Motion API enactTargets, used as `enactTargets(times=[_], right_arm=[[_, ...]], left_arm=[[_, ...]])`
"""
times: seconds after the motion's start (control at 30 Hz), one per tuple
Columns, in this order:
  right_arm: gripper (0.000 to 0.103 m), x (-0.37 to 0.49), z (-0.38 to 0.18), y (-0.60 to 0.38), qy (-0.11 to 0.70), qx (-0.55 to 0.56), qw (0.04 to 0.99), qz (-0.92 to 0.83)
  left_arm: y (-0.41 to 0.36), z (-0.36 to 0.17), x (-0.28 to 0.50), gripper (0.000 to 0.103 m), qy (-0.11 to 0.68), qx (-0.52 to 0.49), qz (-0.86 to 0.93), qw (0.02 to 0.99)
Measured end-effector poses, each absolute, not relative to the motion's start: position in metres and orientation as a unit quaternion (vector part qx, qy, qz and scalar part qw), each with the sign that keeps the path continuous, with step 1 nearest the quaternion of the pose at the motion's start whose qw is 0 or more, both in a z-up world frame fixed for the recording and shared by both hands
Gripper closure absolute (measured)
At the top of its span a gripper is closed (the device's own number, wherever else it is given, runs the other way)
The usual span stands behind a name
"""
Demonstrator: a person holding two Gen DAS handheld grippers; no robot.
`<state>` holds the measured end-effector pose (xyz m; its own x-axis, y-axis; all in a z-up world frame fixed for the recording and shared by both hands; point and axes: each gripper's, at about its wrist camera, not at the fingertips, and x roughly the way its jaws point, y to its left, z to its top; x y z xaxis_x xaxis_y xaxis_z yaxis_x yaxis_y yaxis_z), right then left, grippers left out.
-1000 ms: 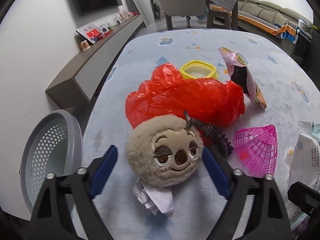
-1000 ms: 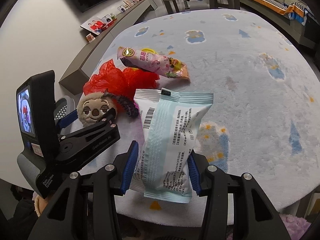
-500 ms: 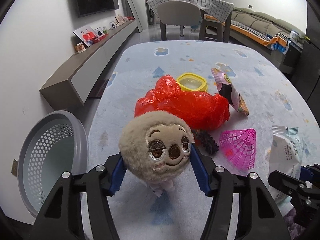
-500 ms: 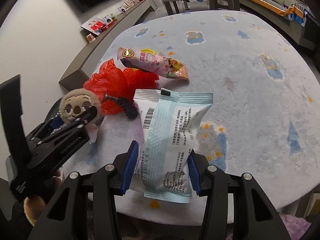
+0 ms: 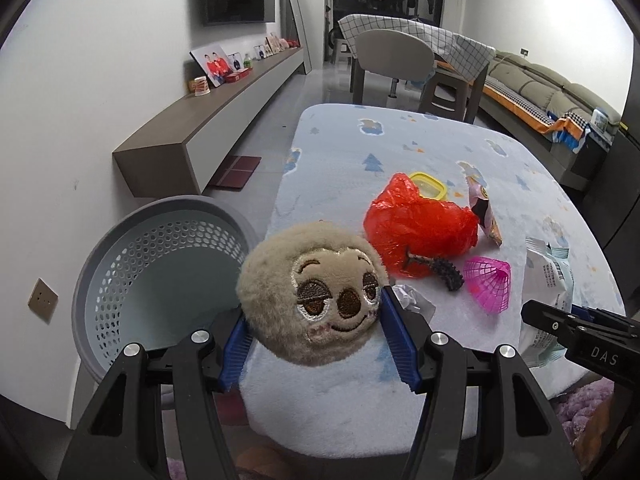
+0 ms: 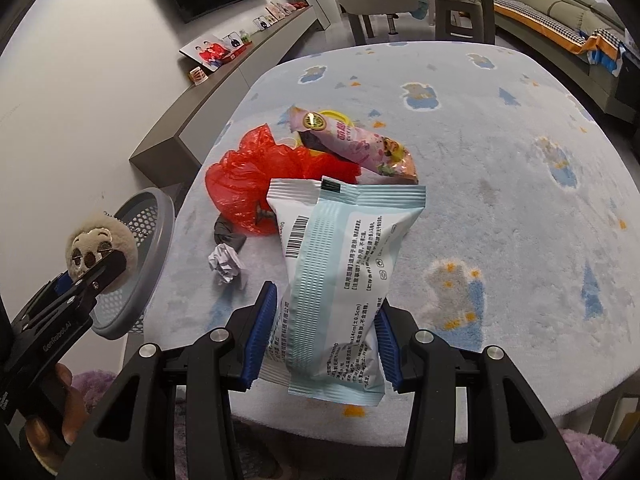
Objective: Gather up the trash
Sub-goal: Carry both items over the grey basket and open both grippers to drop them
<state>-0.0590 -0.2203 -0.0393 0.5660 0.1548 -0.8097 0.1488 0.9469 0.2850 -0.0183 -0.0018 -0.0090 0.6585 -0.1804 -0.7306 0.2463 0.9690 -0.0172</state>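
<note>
left wrist view: left gripper clamps plush toy; right gripper clamps pale packet

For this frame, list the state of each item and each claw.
Left claw: shut on plush toy, lifted beside basket.
Right claw: shut on wipes packet.
Basket: tilted, open mouth showing.
Red bag: crumpled on table.
Paper ball: crumpled, lying loose.

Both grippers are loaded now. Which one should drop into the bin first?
Left, probably. The left gripper, shut on the plush toy, is at the table edge beside the grey basket. The right gripper holds the white packet over the table.
</note>
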Motion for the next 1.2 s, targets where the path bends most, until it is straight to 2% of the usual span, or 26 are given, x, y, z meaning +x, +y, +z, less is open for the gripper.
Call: enactTargets(times=[0.53,0.87,1.2], right_arm=[[0.058,0.018,-0.006,-0.102,0.463,0.092,0.871,0.134],[0.057,0.072,-0.029,-0.004,0.498,0.025,0.834,0.237],[0.057,0.098,-0.055,0.029,0.517,0.002,0.814,0.265]], left_arm=[[0.105,0.013,0.009,0.045,0.392,0.037,-0.024,0.919],[0.149,-0.021,0.035,0.045,0.429,0.018,0.006,0.903],[0.179,-0.047,0.046,0.044,0.453,-0.012,0.034,0.891]])
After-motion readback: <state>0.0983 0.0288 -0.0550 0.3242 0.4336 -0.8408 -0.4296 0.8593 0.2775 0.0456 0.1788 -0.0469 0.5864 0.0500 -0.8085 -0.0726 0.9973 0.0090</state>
